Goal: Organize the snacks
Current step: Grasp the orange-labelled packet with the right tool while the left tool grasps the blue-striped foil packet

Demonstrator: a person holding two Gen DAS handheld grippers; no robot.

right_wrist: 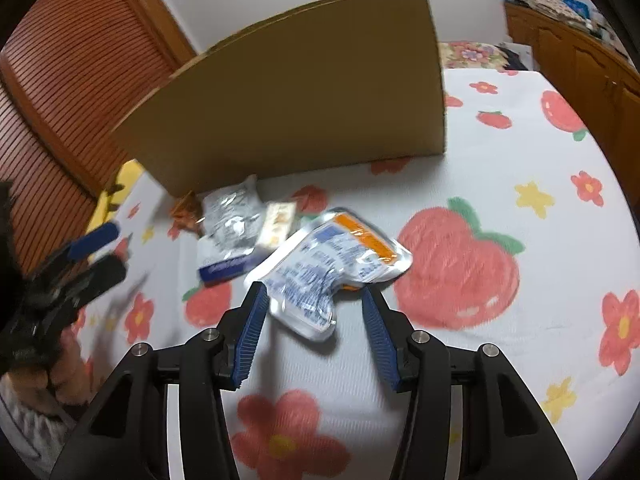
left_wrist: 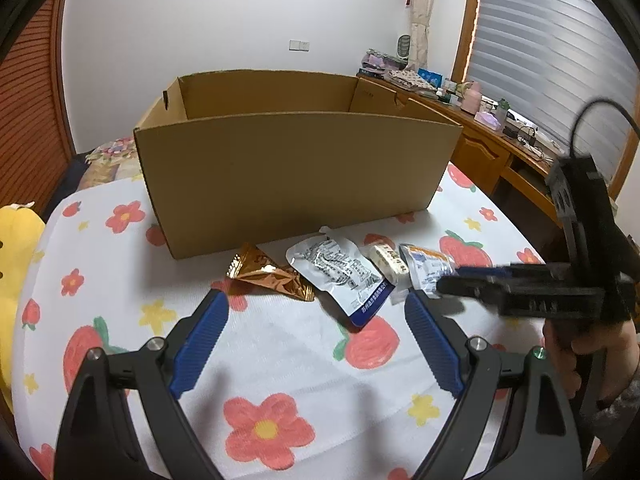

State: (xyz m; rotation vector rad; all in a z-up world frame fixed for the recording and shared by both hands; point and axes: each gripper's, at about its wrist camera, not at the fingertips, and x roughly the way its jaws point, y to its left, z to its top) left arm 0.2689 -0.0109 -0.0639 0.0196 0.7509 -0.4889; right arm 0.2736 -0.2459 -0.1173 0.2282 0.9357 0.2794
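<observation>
An open cardboard box (left_wrist: 296,164) stands on the flowered blanket; it also shows in the right wrist view (right_wrist: 296,92). In front of it lie a gold wrapper (left_wrist: 268,274), a silver pouch with a blue edge (left_wrist: 340,276), a small cream bar (left_wrist: 388,262) and a silver pouch with an orange band (left_wrist: 426,266). My left gripper (left_wrist: 316,308) is open and empty, just short of the gold wrapper and the blue-edged pouch. My right gripper (right_wrist: 314,294) is open, its fingers on either side of the near end of the orange-band pouch (right_wrist: 332,264), not closed on it.
A yellow plush toy (left_wrist: 16,264) lies at the blanket's left edge. A wooden desk (left_wrist: 492,136) with clutter runs along the right under a window. A slatted wooden door (right_wrist: 68,76) stands at the left. The blanket (left_wrist: 280,360) carries fruit and flower prints.
</observation>
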